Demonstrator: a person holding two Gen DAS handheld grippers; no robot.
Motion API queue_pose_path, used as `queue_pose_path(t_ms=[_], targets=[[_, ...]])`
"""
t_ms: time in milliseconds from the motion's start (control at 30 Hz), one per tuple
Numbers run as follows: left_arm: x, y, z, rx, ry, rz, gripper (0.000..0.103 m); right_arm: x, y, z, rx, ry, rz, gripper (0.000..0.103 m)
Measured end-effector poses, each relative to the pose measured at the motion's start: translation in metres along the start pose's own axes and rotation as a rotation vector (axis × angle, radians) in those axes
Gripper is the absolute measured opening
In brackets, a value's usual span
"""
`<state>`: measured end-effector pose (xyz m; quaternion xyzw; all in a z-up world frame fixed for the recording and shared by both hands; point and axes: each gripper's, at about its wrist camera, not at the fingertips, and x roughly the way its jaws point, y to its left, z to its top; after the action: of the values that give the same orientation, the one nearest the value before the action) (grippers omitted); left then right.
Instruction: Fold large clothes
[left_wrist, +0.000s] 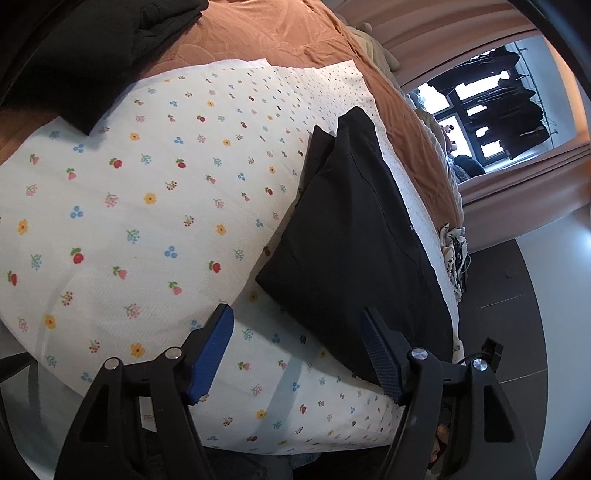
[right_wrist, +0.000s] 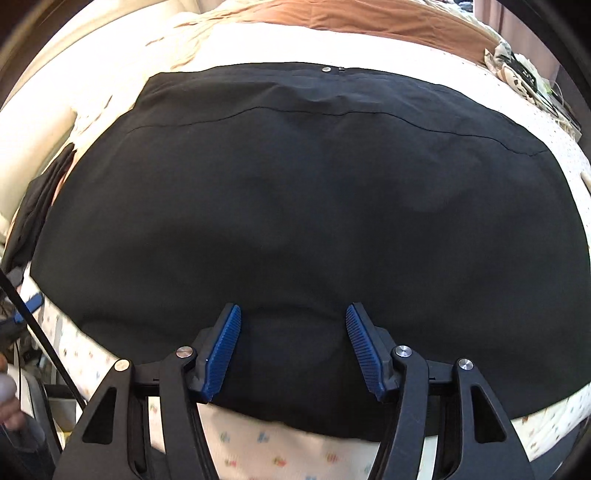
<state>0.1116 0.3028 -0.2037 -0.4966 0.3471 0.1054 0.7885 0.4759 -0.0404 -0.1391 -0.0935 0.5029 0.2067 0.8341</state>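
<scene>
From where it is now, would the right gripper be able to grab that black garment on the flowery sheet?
Probably yes. The right gripper hangs over the black garment's near edge, jaws apart with nothing between them and the cloth. The garment lies flat on the floral sheet, so pinching a layer may take care.

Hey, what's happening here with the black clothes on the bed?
A person with a hand-held claw in each hand is folding a black garment that lies on a floral sheet on the bed. The right claw is over the garment's near edge, jaws apart, with the cloth between them but not pinched. The left claw is open near the garment's corner, holding nothing. Another dark piece of clothing lies farther back.
</scene>
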Motion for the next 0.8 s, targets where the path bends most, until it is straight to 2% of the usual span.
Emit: queue_pose_path(t_ms=[300, 733, 800], targets=[[0.026, -0.010, 0.007, -0.018, 0.031, -0.012, 0.071, 0.027, 0.000, 0.047, 0.023, 0.011, -0.030, 0.048], [0.040, -0.012, 0.019, -0.089, 0.033, -0.024, 0.071, 0.069, -0.014, 0.132, 0.041, 0.030, -0.053, 0.044], [0.040, -0.010, 0.022, -0.101, 0.038, -0.032, 0.071, 0.078, -0.018, 0.147, 0.061, 0.033, -0.045, 0.037]])
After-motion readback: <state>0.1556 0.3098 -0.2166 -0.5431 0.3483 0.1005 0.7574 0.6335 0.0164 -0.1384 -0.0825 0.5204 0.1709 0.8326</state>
